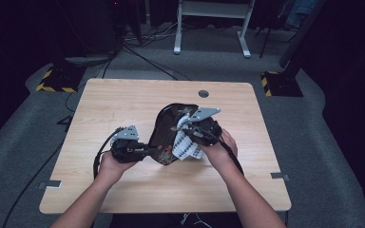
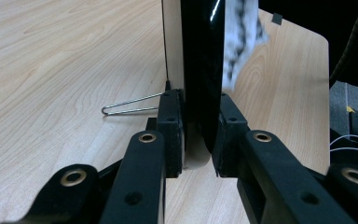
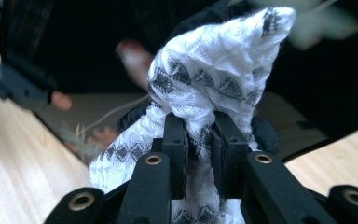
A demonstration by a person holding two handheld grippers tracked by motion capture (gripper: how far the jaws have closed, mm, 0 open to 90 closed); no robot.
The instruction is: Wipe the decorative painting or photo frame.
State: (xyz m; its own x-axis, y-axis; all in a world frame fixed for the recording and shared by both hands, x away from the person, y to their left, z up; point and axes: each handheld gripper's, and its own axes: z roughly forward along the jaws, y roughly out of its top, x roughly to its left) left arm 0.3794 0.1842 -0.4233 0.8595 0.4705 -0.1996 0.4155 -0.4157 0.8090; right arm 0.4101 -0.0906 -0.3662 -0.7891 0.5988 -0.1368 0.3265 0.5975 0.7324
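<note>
- Tray (image 1: 164,130), black and glossy with a floral pattern, stood tilted up on its edge near the middle of the table (image 1: 123,102) in the high view, its lower rim down on the wood.
- Left gripper (image 1: 140,152) came at the tray from the left, and its jaws were clamped on the tray's lower left rim.
- In the left gripper view the tray (image 2: 203,65) rose as a thin black slab straight up from between the two pads, one pad pressed to each face, with the left gripper (image 2: 199,135) gripping it edge-on.
- A thin wire loop (image 2: 130,105) lay on the wood just left of those jaws.
- Cloth (image 1: 184,142), white with a dark zigzag weave, hung against the tray's inner face, on the side toward the right hand (image 1: 218,149).
- Right gripper (image 1: 187,128) sat over the tray's right side, its jaws closed tight on a bunch of the cloth.
- In the right gripper view the cloth (image 3: 209,79) bulged up above the pads and trailed down between them, pinched by the right gripper (image 3: 199,140); the tray's dark surface lay blurred behind it.
- A strip of the cloth (image 2: 242,37) also showed in the left gripper view, up against the tray's right face, above the jaws.
</note>
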